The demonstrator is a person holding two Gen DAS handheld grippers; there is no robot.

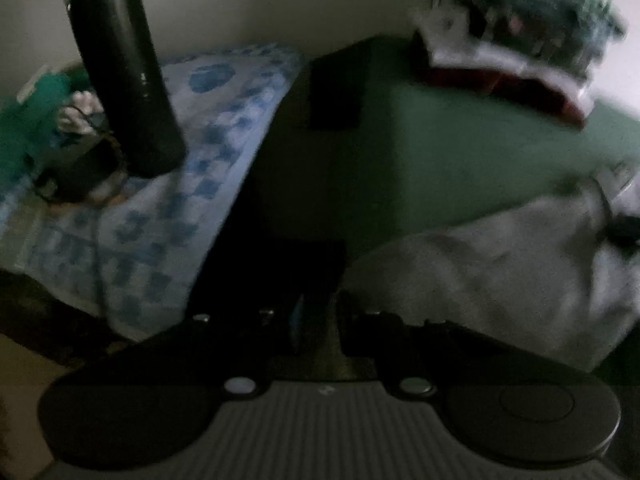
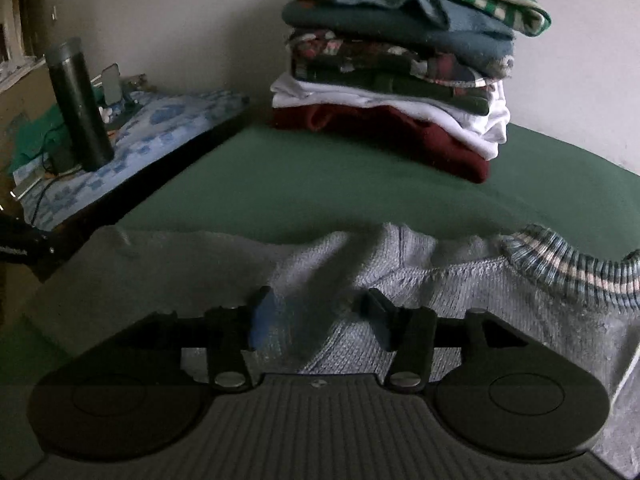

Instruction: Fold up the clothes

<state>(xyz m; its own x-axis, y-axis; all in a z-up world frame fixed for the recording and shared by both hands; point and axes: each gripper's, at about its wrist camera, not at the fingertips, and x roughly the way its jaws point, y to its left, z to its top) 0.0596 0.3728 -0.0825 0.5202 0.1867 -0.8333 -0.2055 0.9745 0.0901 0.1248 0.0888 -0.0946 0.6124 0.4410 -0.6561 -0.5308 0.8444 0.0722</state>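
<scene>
A light grey knit sweater (image 2: 460, 300) with a striped ribbed band (image 2: 560, 272) lies on the green bed sheet (image 2: 320, 184). My right gripper (image 2: 318, 312) hovers low over it with jaws apart. A blurred raised fold of the knit (image 2: 332, 280) stands between the fingers, and the pads do not press on it. In the dark, blurred left wrist view the same sweater (image 1: 500, 272) lies to the right of my left gripper (image 1: 316, 312). Its fingers stand close together with a narrow dark gap. I see no cloth in that gap.
A tall stack of folded clothes (image 2: 400, 80) stands at the back of the bed, also visible as the stack (image 1: 520, 28). Left of the bed, a black bottle (image 2: 78, 104) stands on a blue patterned cloth (image 2: 160, 128) among cables and small items.
</scene>
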